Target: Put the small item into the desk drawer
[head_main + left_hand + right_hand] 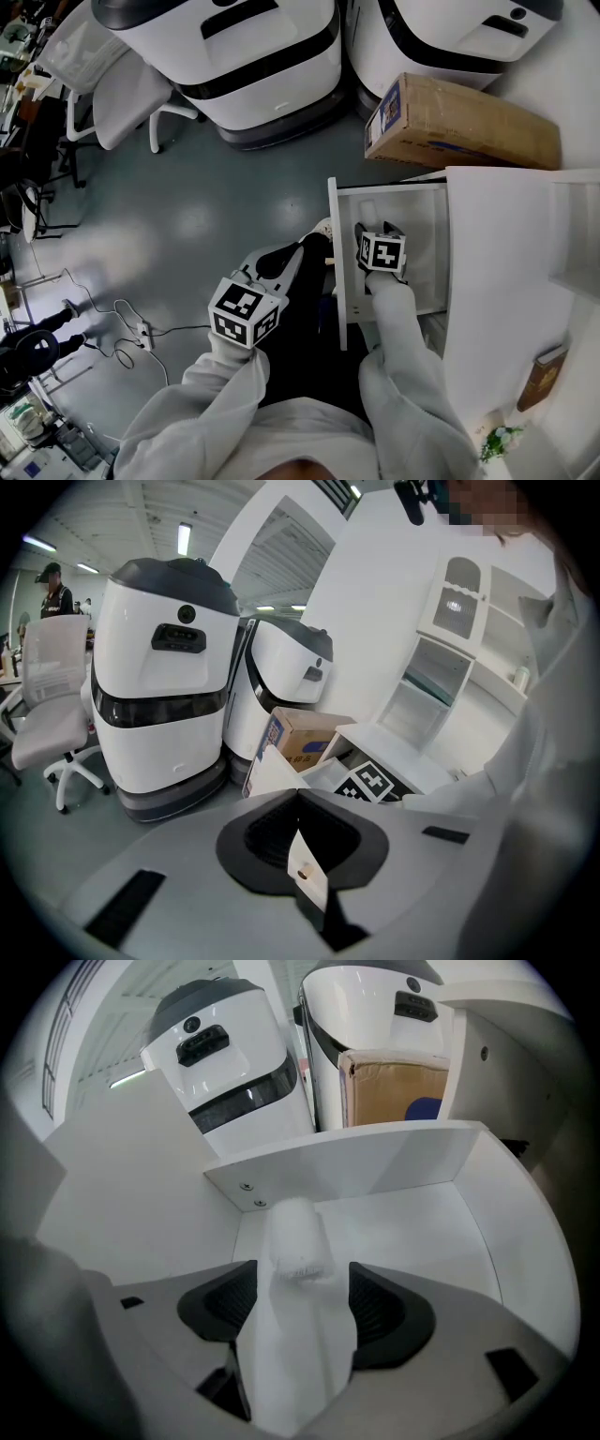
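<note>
The white desk drawer (342,272) stands pulled out to the left of the desk (506,281). My right gripper (377,230) points steeply down into it. In the right gripper view its jaws (302,1302) stand wide apart. The small white item (298,1241), a blurred pale cylinder-like piece, stands between them against the drawer's bottom near the back wall (375,1162), and neither pad presses on it. My left gripper (281,267) hangs over the floor to the left of the drawer front. In the left gripper view its black pads (300,803) meet and hold nothing that I can make out.
A cardboard box (459,122) lies on the floor behind the drawer. Two big white machines (234,56) (469,28) stand beyond it. A white office chair (112,84) is at the far left, and cables (141,328) trail on the floor. A brown book (546,375) lies on the desk.
</note>
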Tool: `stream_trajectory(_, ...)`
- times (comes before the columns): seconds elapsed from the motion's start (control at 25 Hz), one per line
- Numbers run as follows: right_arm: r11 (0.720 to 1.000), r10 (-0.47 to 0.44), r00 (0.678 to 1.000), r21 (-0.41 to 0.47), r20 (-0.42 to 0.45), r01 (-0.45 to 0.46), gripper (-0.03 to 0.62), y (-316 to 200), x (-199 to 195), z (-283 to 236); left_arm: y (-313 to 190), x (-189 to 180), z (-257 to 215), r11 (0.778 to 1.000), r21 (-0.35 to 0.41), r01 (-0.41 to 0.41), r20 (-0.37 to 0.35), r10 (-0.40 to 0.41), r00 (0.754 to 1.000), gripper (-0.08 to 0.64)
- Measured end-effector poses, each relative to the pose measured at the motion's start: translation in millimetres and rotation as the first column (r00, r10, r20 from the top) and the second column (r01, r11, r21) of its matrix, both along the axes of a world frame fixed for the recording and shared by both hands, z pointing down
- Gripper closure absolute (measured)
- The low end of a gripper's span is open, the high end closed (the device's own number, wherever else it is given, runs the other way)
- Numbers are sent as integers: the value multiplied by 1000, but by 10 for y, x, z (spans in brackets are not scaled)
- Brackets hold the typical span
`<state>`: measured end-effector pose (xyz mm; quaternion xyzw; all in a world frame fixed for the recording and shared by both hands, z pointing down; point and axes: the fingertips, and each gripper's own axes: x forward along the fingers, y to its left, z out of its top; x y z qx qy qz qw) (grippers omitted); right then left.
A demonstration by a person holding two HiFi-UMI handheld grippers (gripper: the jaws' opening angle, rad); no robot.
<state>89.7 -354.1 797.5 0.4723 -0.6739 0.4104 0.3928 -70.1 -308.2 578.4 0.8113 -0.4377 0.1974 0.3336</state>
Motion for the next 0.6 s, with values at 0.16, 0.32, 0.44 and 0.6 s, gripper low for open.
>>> stream_trajectory(0.16,1000,4,999,25,47,-5,293,29,-11,-66,3,33,-51,1000,13,-4,-3,4,1000,545)
stream_trajectory(0.32,998,12,995,62,104,-19,291,66,2,-271,4,100,-115,999,34,-12,-6,12,1000,545)
stream_trajectory(0.44,996,12,991,90,133,-24,291,127,50,-430,30,181,-163,998,53,-20,-12,21,1000,543)
stream_trajectory(0.6,991,13,984,128,177,-36,291,242,99,-666,127,293,-238,997,73,-34,-21,36,999,545)
